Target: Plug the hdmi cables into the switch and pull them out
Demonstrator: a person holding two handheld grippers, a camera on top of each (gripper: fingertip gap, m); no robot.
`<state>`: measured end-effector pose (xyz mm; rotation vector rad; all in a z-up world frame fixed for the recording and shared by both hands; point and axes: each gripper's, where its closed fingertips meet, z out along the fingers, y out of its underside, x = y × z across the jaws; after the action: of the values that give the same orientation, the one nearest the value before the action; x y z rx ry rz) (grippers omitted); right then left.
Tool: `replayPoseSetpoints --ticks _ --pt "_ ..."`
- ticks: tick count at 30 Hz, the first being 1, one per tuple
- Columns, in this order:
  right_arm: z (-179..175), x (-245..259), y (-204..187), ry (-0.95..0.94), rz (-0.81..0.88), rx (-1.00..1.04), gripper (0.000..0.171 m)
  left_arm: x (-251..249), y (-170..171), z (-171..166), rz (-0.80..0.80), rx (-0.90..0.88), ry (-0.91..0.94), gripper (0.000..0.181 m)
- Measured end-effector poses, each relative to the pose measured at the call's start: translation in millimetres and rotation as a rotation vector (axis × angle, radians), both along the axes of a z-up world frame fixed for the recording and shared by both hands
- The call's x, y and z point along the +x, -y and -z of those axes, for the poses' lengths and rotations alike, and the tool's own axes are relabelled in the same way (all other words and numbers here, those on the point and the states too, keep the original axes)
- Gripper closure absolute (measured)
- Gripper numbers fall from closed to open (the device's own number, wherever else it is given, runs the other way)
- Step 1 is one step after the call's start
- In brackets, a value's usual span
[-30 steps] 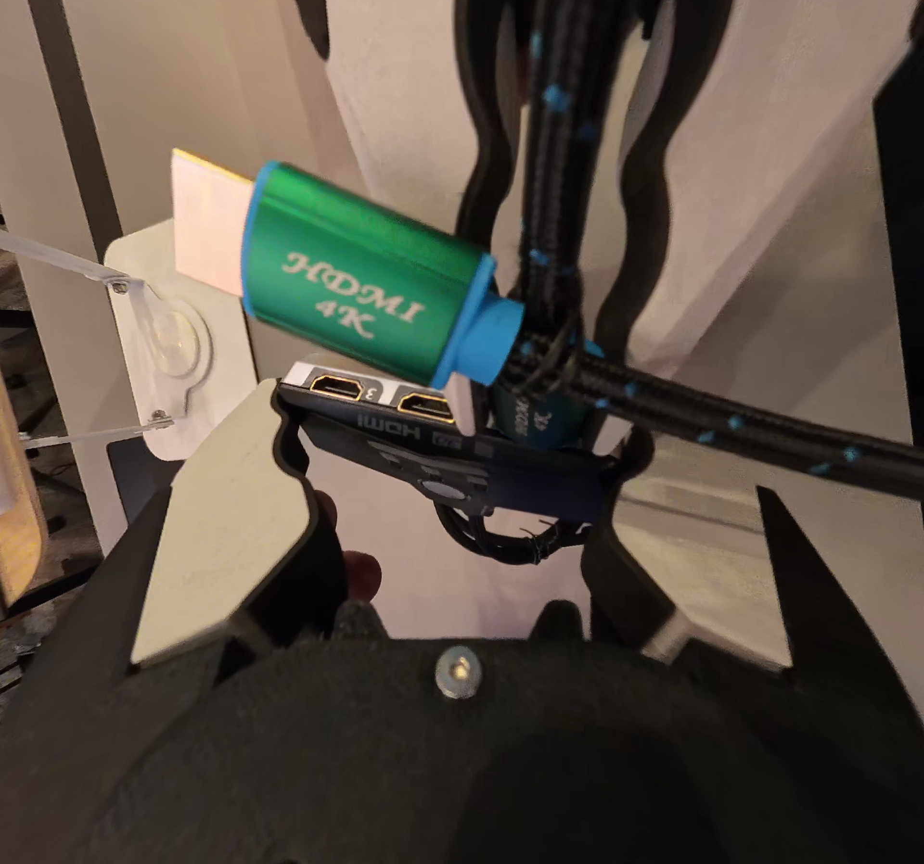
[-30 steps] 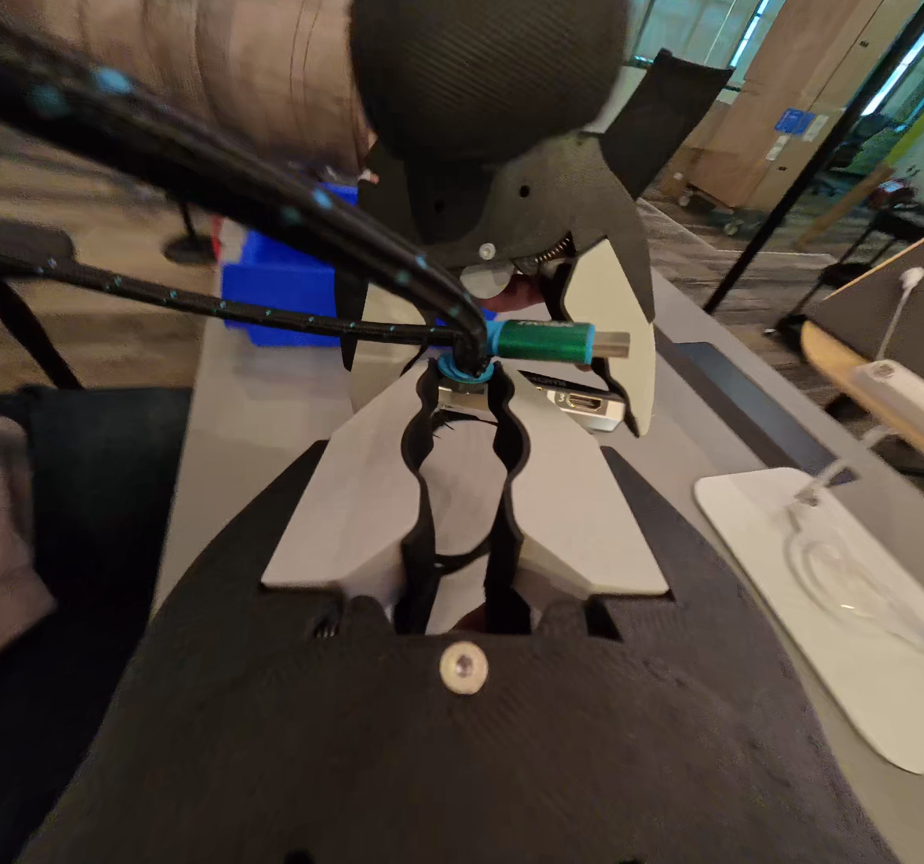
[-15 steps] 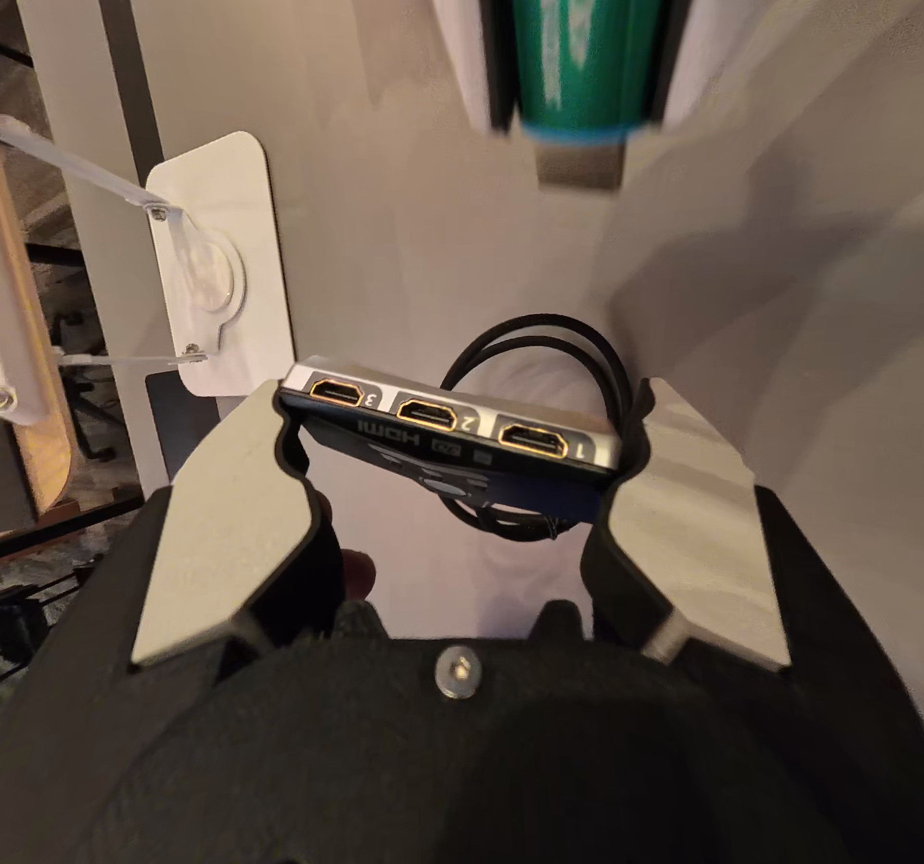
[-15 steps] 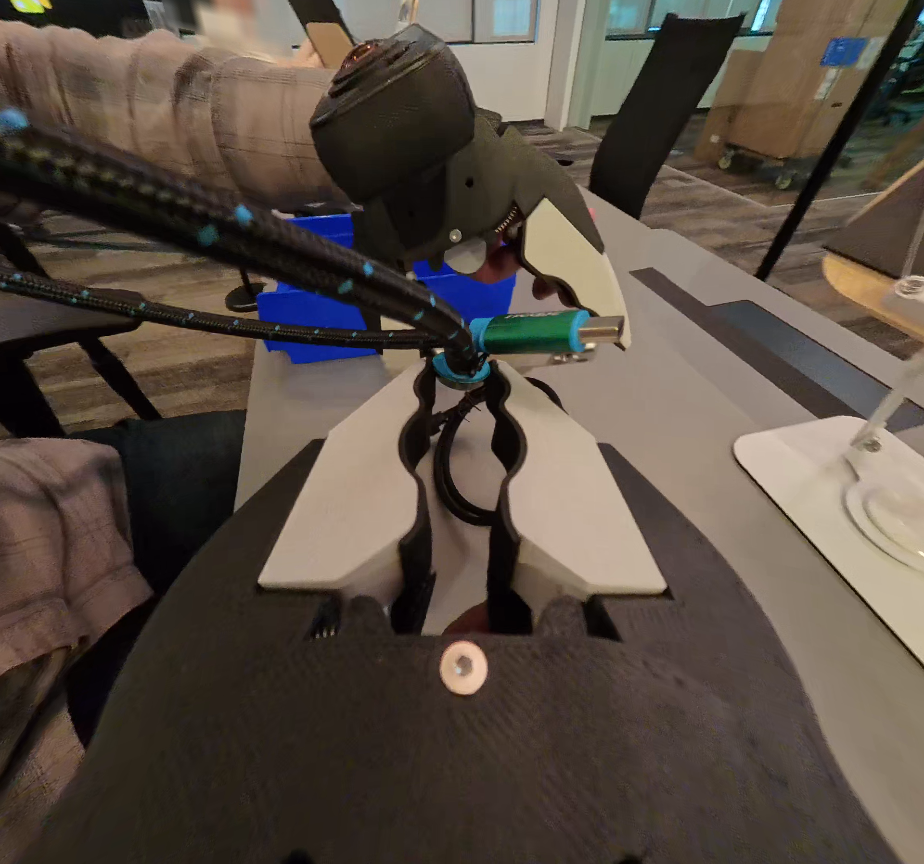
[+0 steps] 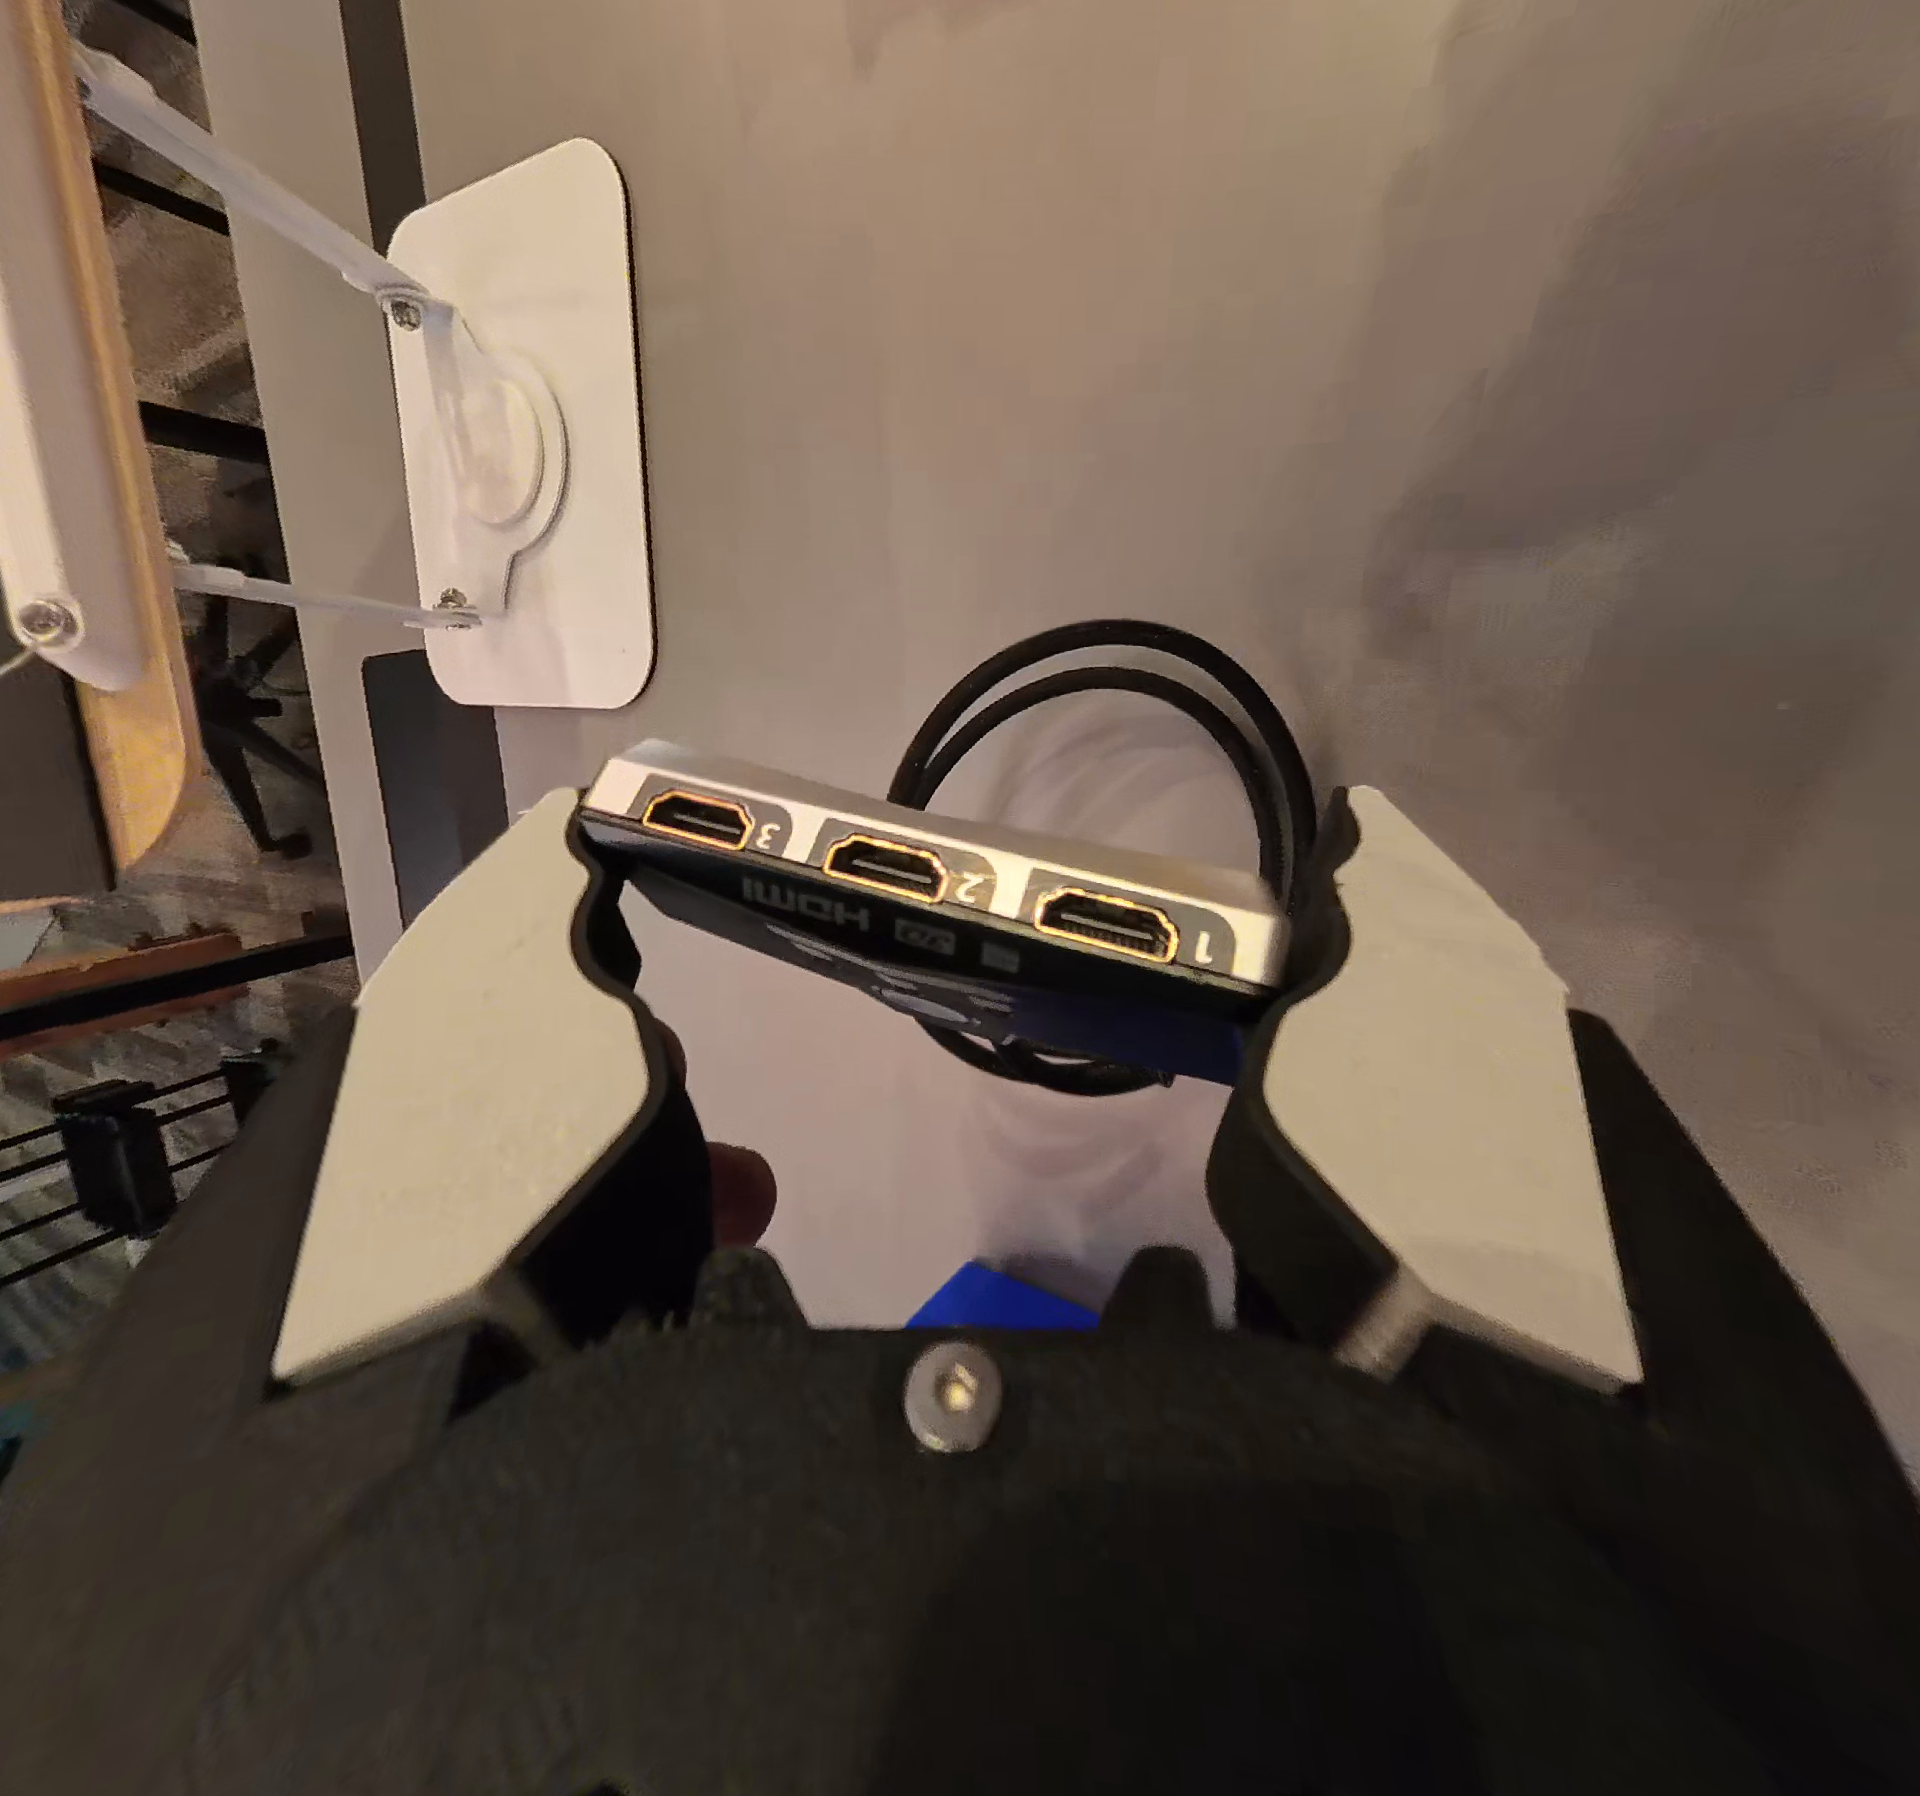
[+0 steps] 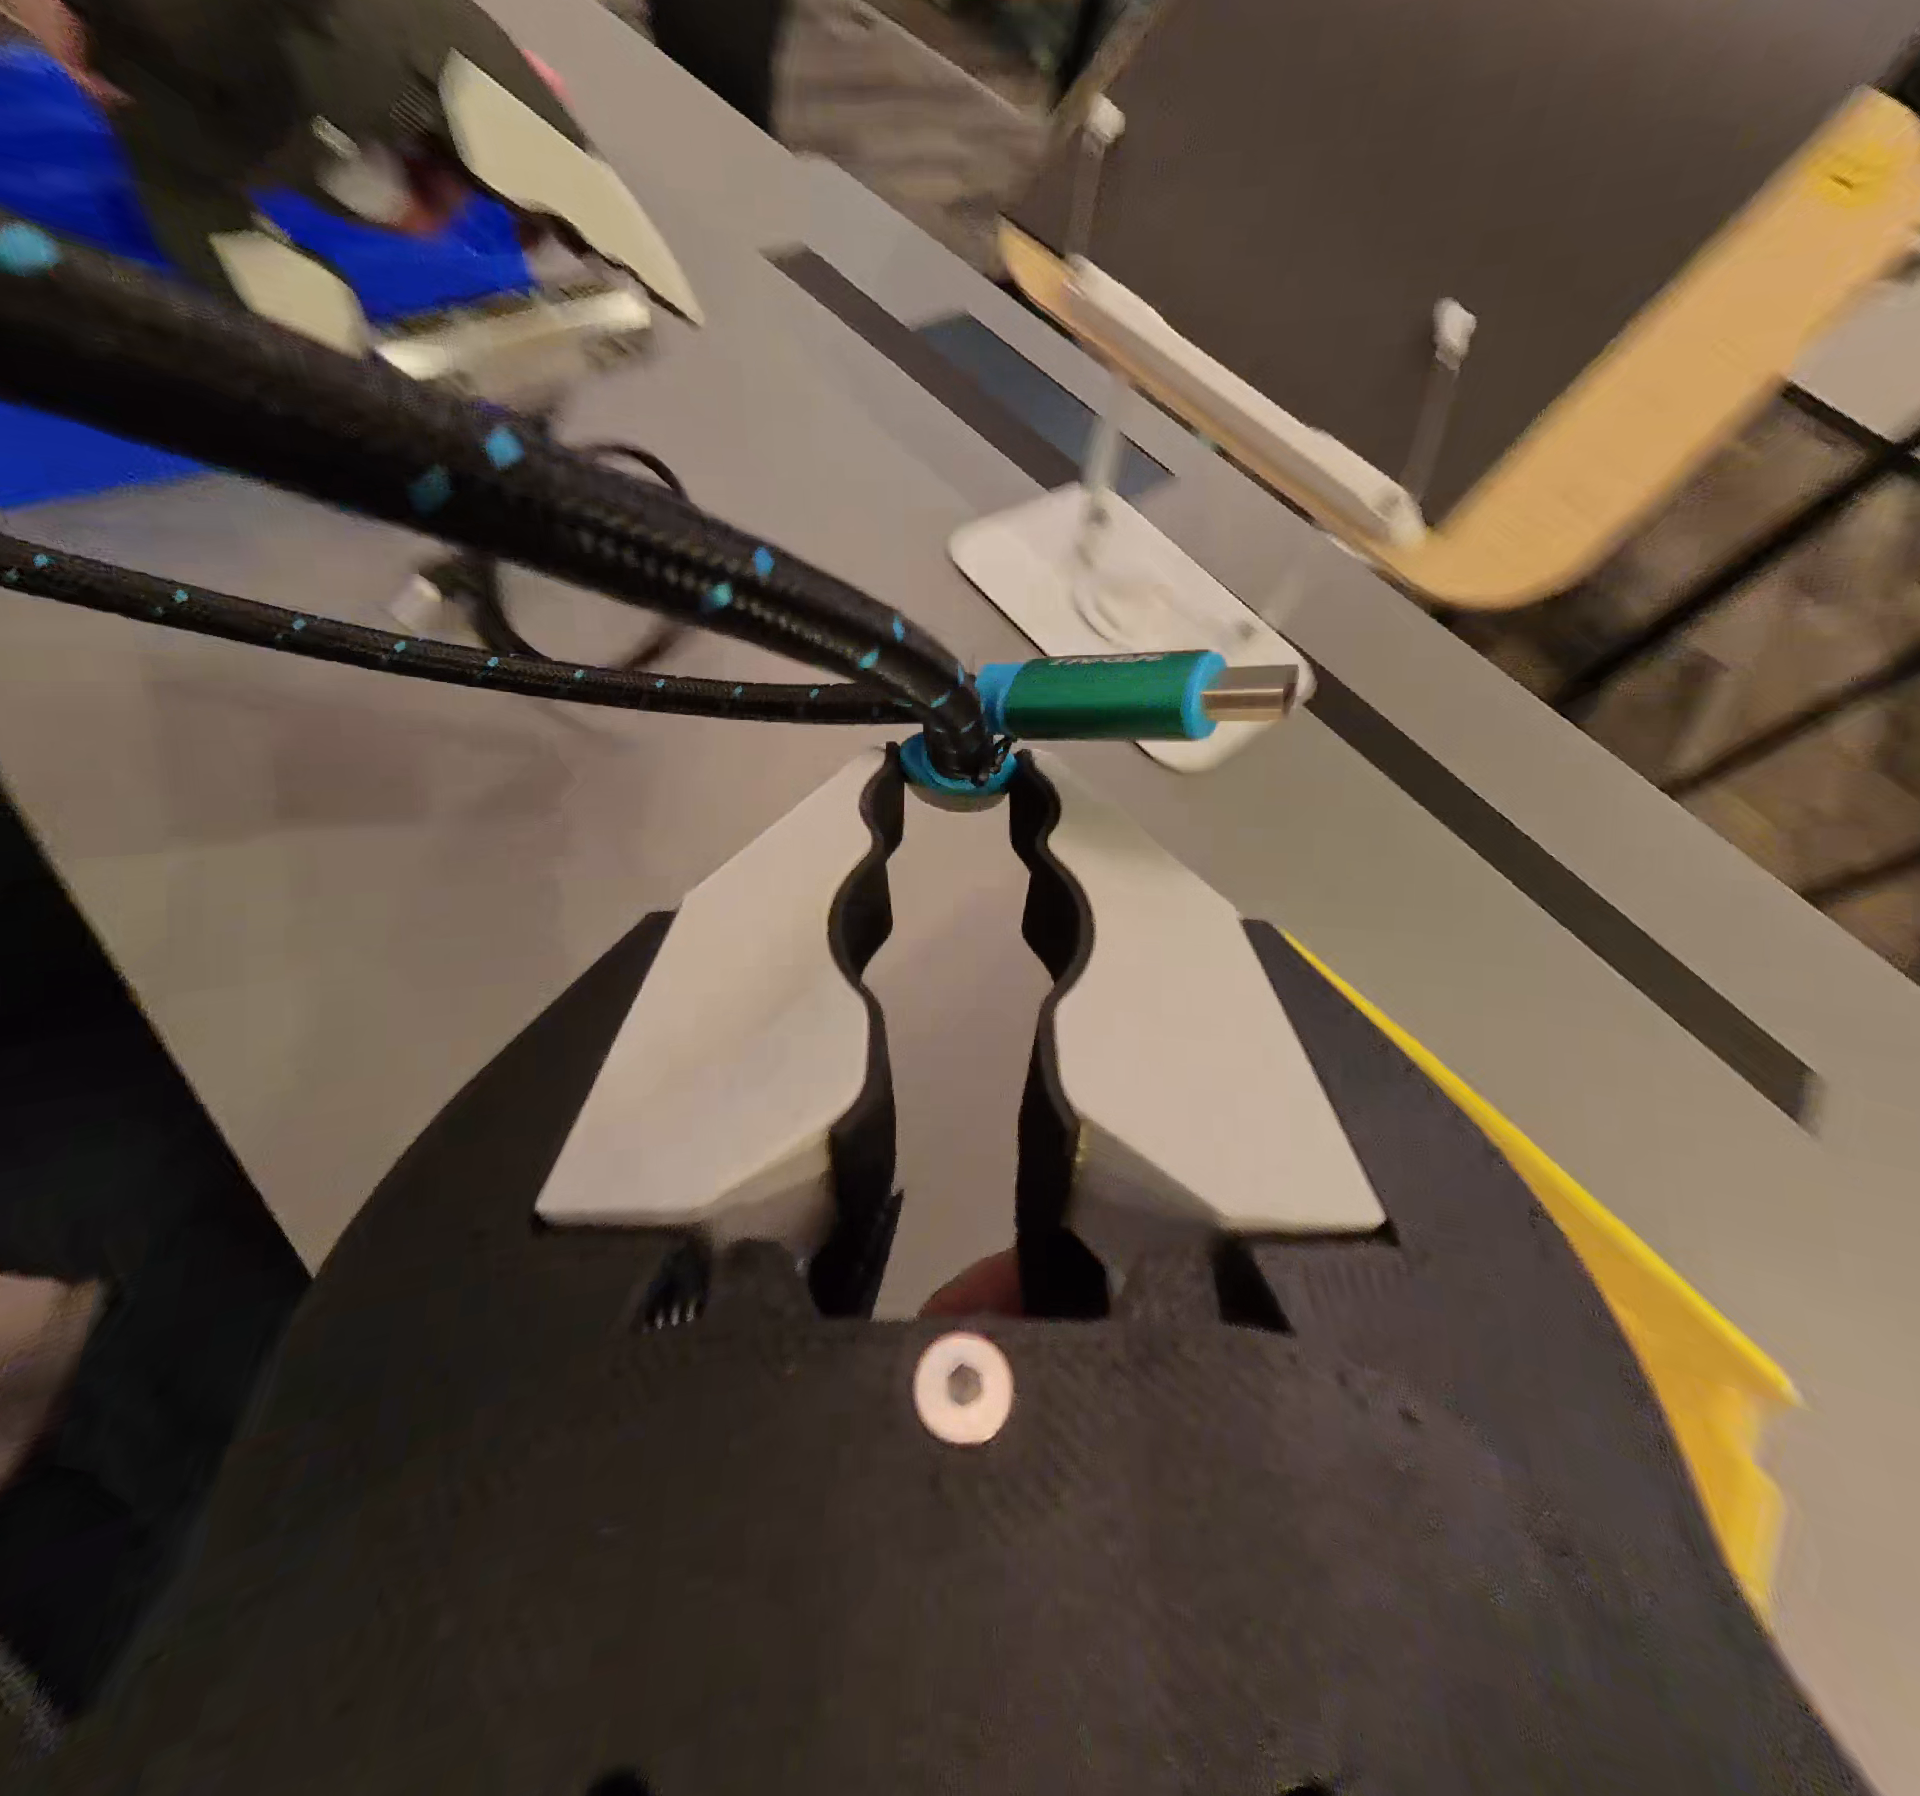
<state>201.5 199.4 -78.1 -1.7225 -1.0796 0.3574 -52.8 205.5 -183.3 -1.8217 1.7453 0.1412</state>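
Note:
My left gripper [image 5: 948, 873] is shut on the hdmi switch [image 5: 1003, 879], a flat silver and black box held by its two ends. Its three gold ports face me and all are empty. Its thin black cable [image 5: 1101, 645] loops behind it. My right gripper [image 6: 953, 770] is shut on an hdmi plug; only the plug's blue collar [image 6: 951, 782] shows at the tips. A second green plug [image 6: 1101, 697] sticks out sideways to the right, free. Black braided cables [image 6: 582, 531] with blue flecks run off to the left. The left gripper also shows blurred at the upper left [image 6: 509, 323].
A white stand base [image 5: 530, 416] with clear arms stands on the grey table [image 6: 1351, 915], and shows in the right wrist view too [image 6: 1049, 551]. A curved wooden piece [image 6: 1558, 499] sits beyond it. A blue bin [image 6: 62, 188] is at the far left. A dark slot [image 6: 1507, 863] runs along the table. Across from one pair of fingers to the other is roughly 25 cm. Both grippers' tips are roughly 35 cm from the curved wooden piece [image 6: 1558, 499].
The plug in port 1 has come out in my right gripper. The right gripper and both green plugs have moved away, out of the left wrist view. The switch stays held.

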Motion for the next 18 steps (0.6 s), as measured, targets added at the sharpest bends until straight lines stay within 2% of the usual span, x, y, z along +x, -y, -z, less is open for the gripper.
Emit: replayPoseSetpoints --ticks 5,10,15,18 --pt "23 128 -13 0.310 0.327 -0.001 0.154 -3 2 4 -0.009 0.009 0.003 0.058" --pt "57 215 -3 0.607 0.496 -0.117 0.153 -1 3 5 -0.013 0.010 0.003 0.058" --pt "92 261 7 0.909 0.557 -0.248 0.153 0 5 7 -0.009 0.002 -0.013 0.058" --pt "113 270 8 0.997 0.531 -0.330 0.153 2 6 6 -0.004 0.000 -0.020 0.058"
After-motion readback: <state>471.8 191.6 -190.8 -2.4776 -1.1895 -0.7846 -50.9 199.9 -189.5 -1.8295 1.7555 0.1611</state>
